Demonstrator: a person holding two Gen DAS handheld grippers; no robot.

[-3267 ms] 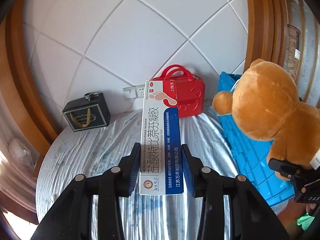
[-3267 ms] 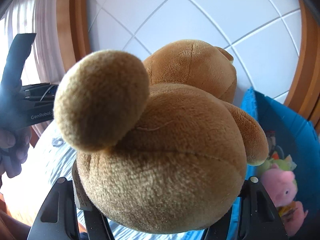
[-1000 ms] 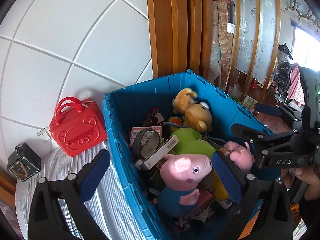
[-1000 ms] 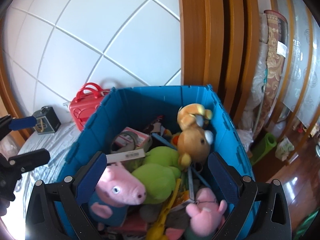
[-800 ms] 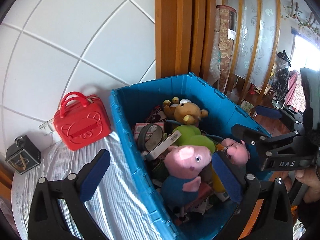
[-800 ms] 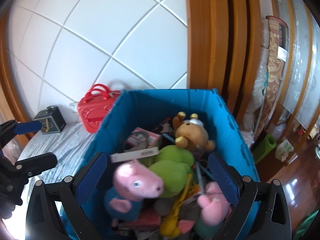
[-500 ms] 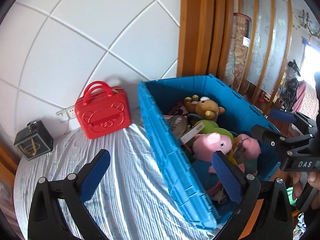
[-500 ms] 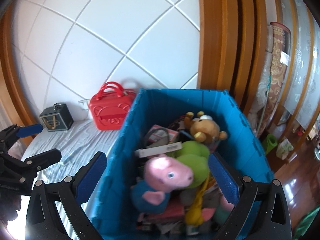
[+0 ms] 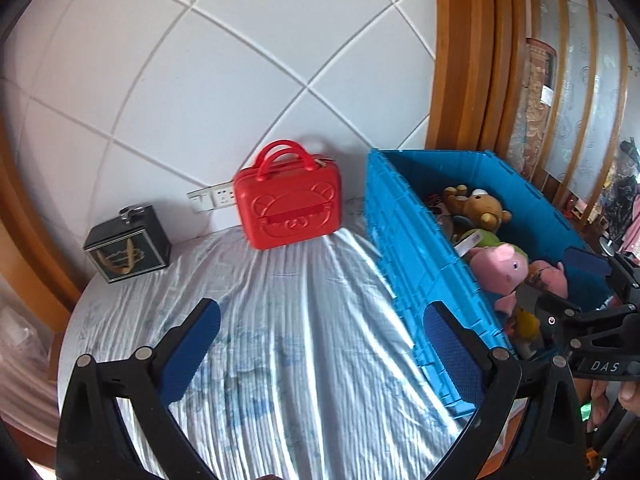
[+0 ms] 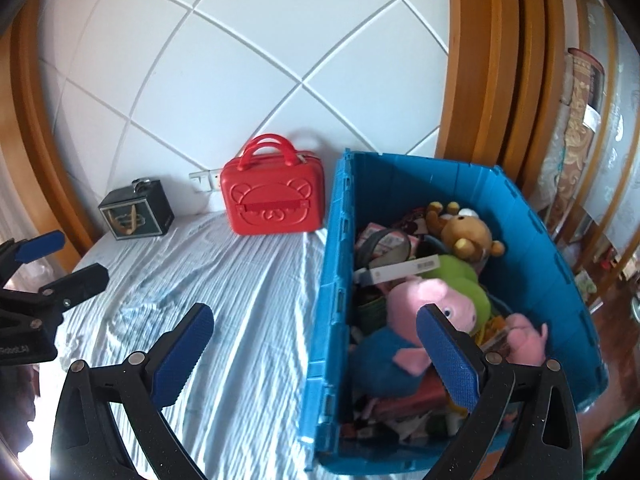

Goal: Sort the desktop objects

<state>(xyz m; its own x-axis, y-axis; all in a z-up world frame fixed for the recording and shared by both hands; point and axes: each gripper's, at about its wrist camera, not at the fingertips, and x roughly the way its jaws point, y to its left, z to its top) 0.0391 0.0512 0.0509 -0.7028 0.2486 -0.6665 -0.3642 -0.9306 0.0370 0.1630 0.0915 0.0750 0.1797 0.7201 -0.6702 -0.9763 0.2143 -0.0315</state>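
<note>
At the left, against the wall, a black box (image 9: 127, 244) and a red case (image 9: 289, 200) are stood on the cloth-covered bench (image 9: 288, 320), apart from the sorted things; to the right, the toys are gathered in the blue crate (image 10: 532, 248), a pink pig plush (image 10: 428, 298) lying on top; the left gripper (image 9: 320, 344) and the right gripper (image 10: 316, 350) are both spread wide, nothing being held or touched by the fingers.

A case (image 10: 273, 207) and a small box (image 10: 136, 210) stand against the wall; right of them, a crate (image 10: 556, 280) holds plush toys (image 10: 434, 300).
</note>
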